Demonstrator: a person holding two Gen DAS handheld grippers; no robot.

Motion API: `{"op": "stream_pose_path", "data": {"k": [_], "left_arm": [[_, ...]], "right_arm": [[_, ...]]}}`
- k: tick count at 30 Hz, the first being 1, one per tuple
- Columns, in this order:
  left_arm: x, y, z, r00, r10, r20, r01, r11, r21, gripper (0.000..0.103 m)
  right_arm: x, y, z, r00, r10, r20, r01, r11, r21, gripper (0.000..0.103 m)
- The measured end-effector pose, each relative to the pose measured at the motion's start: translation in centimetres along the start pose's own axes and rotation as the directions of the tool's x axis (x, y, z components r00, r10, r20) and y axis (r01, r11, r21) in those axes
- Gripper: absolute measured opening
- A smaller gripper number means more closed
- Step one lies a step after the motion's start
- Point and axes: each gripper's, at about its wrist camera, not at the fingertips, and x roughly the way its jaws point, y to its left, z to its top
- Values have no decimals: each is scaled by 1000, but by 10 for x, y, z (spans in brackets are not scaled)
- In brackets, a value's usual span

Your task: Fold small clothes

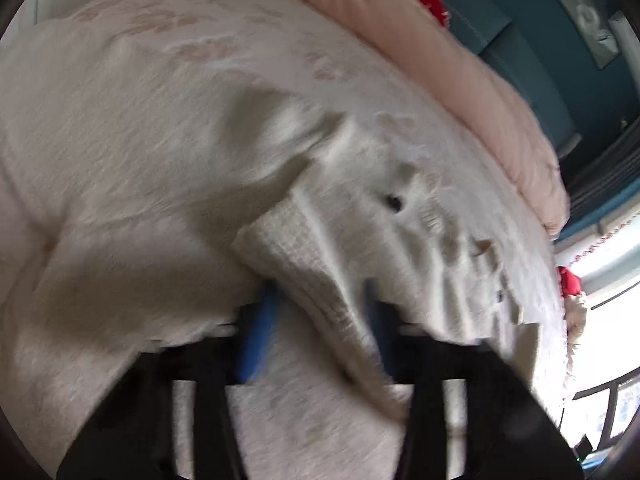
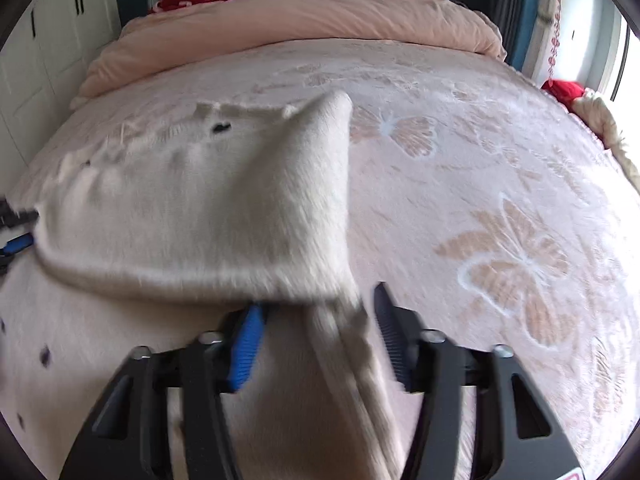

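— Lying where? Spreading across the pale pink butterfly-patterned bed cover [image 2: 500,184]: small fuzzy white knitted garment [image 2: 192,208], one edge lifting.

— Gripping how? Left tongs [image 1: 320,320] and right tongs [image 2: 316,320] both standing spread, fabric draping between fingers, not pinching. Peach duvet [image 2: 320,12] bunching behind.

There are no words, numbers or labels that can be read in either view. A tiny bit of a red-edged sticker shows at the bottom corner of the right wrist view, but it is cut off.
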Motion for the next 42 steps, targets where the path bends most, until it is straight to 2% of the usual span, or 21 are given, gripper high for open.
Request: {"op": "stream_pose_path", "data": {"k": [1, 5, 7, 9, 10, 11, 12, 14, 16, 20, 21, 23, 25, 28, 30, 32, 34, 37, 38, 40, 42], "left_arm": [[-2, -5, 3, 1000, -20, 4, 20, 1000, 17, 12], [-49, -24, 15, 982, -86, 166, 72, 993, 92, 5], [-58, -19, 15, 981, -58, 184, 41, 995, 94, 5], [-43, 0, 14, 990, 20, 139, -30, 997, 71, 5], [-31, 9, 11, 995, 43, 84, -49, 997, 60, 5], [-21, 19, 6, 999, 50, 14, -50, 998, 37, 5], [-20, 23, 2, 999, 36, -4, -36, 999, 28, 6], [-30, 18, -5, 999, 15, 34, -17, 998, 64, 16], [-39, 5, -8, 997, 5, 73, -13, 994, 108, 54], [-32, -19, -8, 996, -60, 73, 51, 992, 115, 55], [-26, -23, -6, 995, -56, 78, 47, 993, 111, 55], [-2, -21, -9, 999, 32, 39, -36, 994, 103, 53], [16, -10, -14, 997, 74, 5, -74, 993, 87, 38], [-1, -4, -17, 998, 30, 46, -35, 992, 120, 38], [-32, 17, -9, 995, -38, 92, 31, 996, 78, 47], [-61, 51, 5, 987, -28, 156, 22, 999, 42, 59], [-83, 87, 22, 979, 24, 201, -26, 1000, 10, 61], [-116, 156, 60, 956, 161, 245, -152, 987, -54, 61], [-130, 190, 79, 939, 224, 262, -200, 973, -114, 61], [-143, 231, 102, 927, 267, 264, -222, 957, -189, 64], [-150, 276, 129, 908, 343, 241, -275, 921, -276, 64]], "right_arm": [[-4, -2, 4, 1000, 15, 11, -15, 1000, 18, 12], [-42, -21, 17, 984, 93, 151, -113, 985, 127, 12], [-33, -30, 11, 990, 67, 121, -84, 986, 142, 12], [5, -36, -6, 999, 20, -46, -15, 995, 103, 13], [11, -39, -17, 997, 17, -70, -11, 996, 93, 14], [2, -40, -18, 1000, 13, -25, -10, 995, 100, 24], [-8, -39, -15, 1000, -8, -7, 9, 995, 103, 30], [-29, -39, -11, 999, -21, 44, 16, 992, 122, 34], [-57, -36, -8, 992, -24, 123, 5, 989, 150, 35], [-60, -6, 17, 988, 73, 138, -87, 991, 98, 30], [-54, 1, 20, 990, 68, 122, -78, 994, 77, 29], [-18, 5, 23, 999, 31, 42, -33, 998, 55, 29], [15, 2, 12, 999, 3, -48, 1, 997, 74, 27], [-2, 12, 2, 1000, -16, 0, 16, 997, 71, 28], [-23, 23, -4, 999, 15, 46, -19, 997, 78, 35], [-36, 39, -15, 997, 38, 68, -42, 998, 48, 35], [-46, 58, -33, 995, 66, 69, -67, 998, 16, 35], [-54, 79, -70, 995, 90, 52, -89, 996, -13, 35], [-52, 86, -77, 995, 84, 47, -83, 996, -22, 36], [-47, 98, -92, 998, 50, 31, -49, 998, -27, 39], [-50, 104, -96, 998, 11, 59, -9, 999, -38, 44]]}}
